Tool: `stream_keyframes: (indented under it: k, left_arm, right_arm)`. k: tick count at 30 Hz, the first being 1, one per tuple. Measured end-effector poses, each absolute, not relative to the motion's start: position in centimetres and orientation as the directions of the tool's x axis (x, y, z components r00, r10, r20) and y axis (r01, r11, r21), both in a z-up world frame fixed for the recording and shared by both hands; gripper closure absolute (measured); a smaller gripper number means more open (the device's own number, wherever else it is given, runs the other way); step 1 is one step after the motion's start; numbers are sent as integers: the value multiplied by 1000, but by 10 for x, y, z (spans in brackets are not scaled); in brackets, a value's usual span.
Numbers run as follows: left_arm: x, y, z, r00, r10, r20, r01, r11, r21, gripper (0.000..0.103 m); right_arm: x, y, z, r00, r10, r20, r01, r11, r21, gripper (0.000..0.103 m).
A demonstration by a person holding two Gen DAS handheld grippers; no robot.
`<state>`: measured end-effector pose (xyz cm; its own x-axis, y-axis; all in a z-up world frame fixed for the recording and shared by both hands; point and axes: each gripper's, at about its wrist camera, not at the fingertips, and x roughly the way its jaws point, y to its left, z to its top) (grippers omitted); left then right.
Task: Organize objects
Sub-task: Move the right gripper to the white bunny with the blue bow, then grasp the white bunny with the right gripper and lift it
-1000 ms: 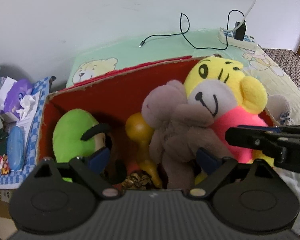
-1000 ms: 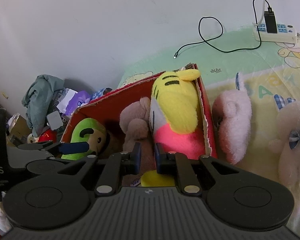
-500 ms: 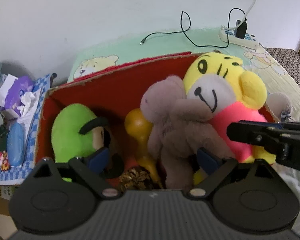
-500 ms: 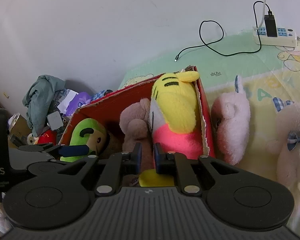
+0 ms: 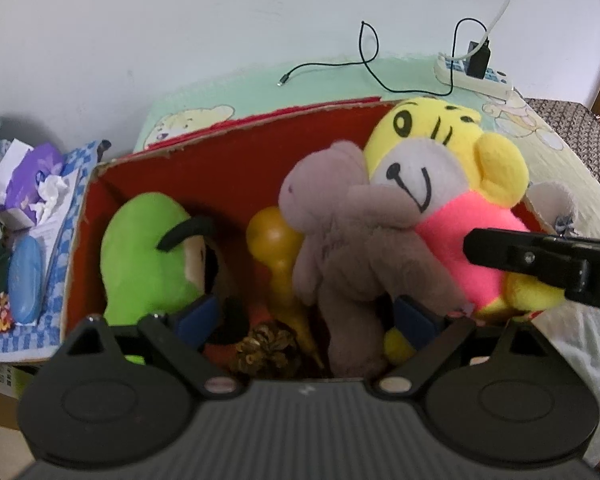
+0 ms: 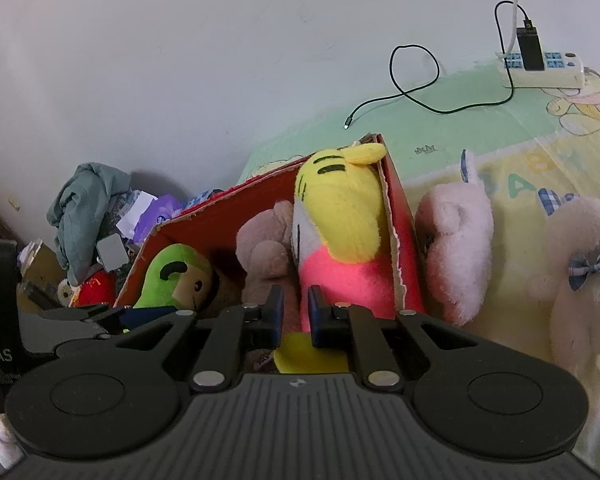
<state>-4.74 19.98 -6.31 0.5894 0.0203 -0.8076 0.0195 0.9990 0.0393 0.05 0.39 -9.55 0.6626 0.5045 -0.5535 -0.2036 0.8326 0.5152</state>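
Note:
A red cardboard box [image 5: 228, 160] [image 6: 400, 248] sits on the bed and holds a green plush [image 5: 144, 256] [image 6: 172, 276], a brown bear [image 5: 340, 248] [image 6: 264, 256], a yellow and pink tiger plush [image 5: 440, 168] [image 6: 340, 220], a yellow gourd [image 5: 274, 248] and a pine cone [image 5: 266, 346]. My left gripper [image 5: 306, 318] is open over the box, its fingers beside the green plush and the bear. My right gripper [image 6: 295, 316] is nearly shut, with the tiger plush's pink body showing in the narrow gap.
Two pale pink plush toys [image 6: 460, 248] [image 6: 580, 280] lie on the bed right of the box. A power strip [image 6: 540, 66] and a black cable [image 6: 416, 80] lie near the wall. Cluttered tissues, clothes and a blue case [image 5: 24, 280] are left of the box.
Both grippers have shifted slightly closer over the box. The left stays open and the right stays nearly shut at the tiger plush.

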Motion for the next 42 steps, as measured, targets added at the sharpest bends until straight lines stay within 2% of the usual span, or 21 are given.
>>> stream_keyframes:
  k: [7, 11, 19, 23, 26, 30, 34, 37, 39, 42]
  left_arm:
    - [-58, 204, -45, 619, 9, -786, 7, 1000, 17, 12]
    - [-64, 196, -26, 660, -20, -751, 32, 1000, 1, 12]
    - [-71, 148, 0, 707, -161, -689, 178, 983, -47, 12]
    - [-73, 107, 1, 698, -248, -672, 283, 957, -59, 12]
    - [-73, 69, -4, 672, -294, -680, 354, 934, -54, 16]
    - [-69, 24, -16, 632, -331, -701, 407, 911, -63, 17]
    - [-57, -4, -34, 589, -354, -726, 419, 903, -100, 17]
    - [-50, -23, -53, 582, -347, -735, 413, 905, -100, 10]
    - [-41, -32, -68, 566, -342, -750, 400, 910, -113, 10]
    - [-27, -39, -90, 537, -332, -776, 363, 921, -143, 14]
  right_arm:
    - [-17, -25, -80, 710, 538, -454, -217, 781, 586, 85]
    - [-30, -58, -72, 759, 484, -436, -167, 792, 587, 83]
    - [-42, -134, -100, 780, 309, -544, 71, 820, 568, 82]
    - [-43, -162, -120, 751, 280, -598, 150, 810, 567, 79]
    - [-41, -178, -131, 733, 286, -617, 167, 804, 570, 77]
    - [-36, -195, -140, 705, 333, -626, 143, 798, 586, 70]
    - [-27, -212, -145, 685, 367, -629, 116, 797, 592, 64]
    - [-19, -226, -150, 665, 406, -627, 100, 784, 613, 59]
    - [-13, -234, -153, 653, 430, -623, 92, 772, 629, 53]
    - [0, -239, -159, 625, 473, -621, 63, 762, 645, 50]
